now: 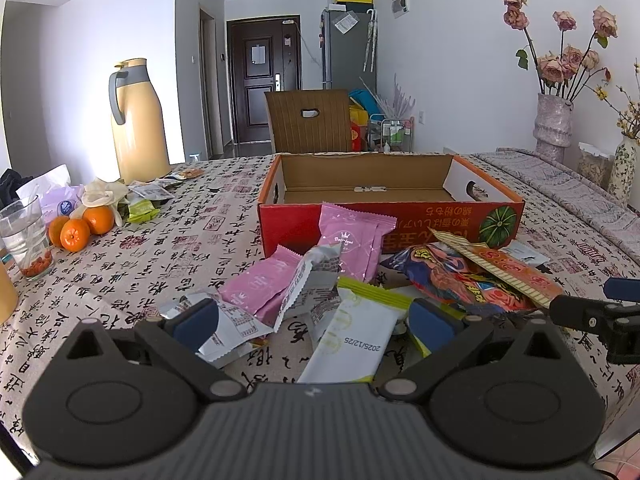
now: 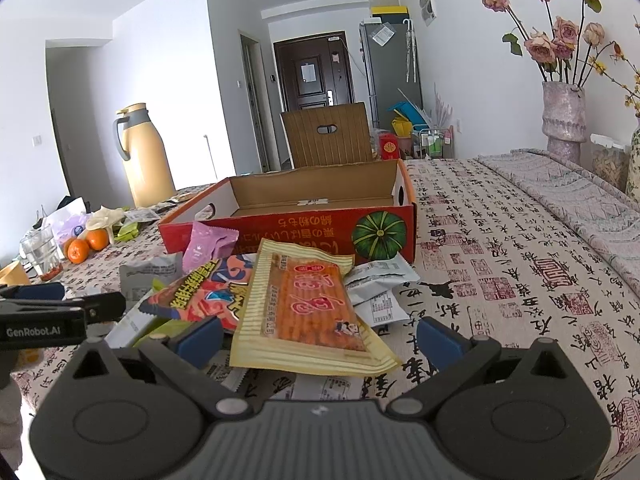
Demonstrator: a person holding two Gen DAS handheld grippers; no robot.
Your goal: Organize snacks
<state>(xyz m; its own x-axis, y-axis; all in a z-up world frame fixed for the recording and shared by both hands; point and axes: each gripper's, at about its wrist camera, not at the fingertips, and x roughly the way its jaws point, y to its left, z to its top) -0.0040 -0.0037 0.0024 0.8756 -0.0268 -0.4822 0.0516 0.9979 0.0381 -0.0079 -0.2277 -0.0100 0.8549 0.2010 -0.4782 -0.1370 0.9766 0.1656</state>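
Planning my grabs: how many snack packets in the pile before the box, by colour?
Pink packets: 2
Grey packets: 2
White-green packet: 1
Red-blue bag: 1
Yellow-orange packet: 1
White packets at right: cannot tell
Total clearly visible: 7

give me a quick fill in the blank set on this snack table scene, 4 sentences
1. The red cardboard box behind the snack pile holds ____ snacks so far.
2. The printed picture on the box front shows a green ____.
3. Both the left gripper and the right gripper have their jaws ____.
4. Between the right gripper's fingers lies a yellow-edged packet with an ____ middle.

Missing words: no; pumpkin; open; orange
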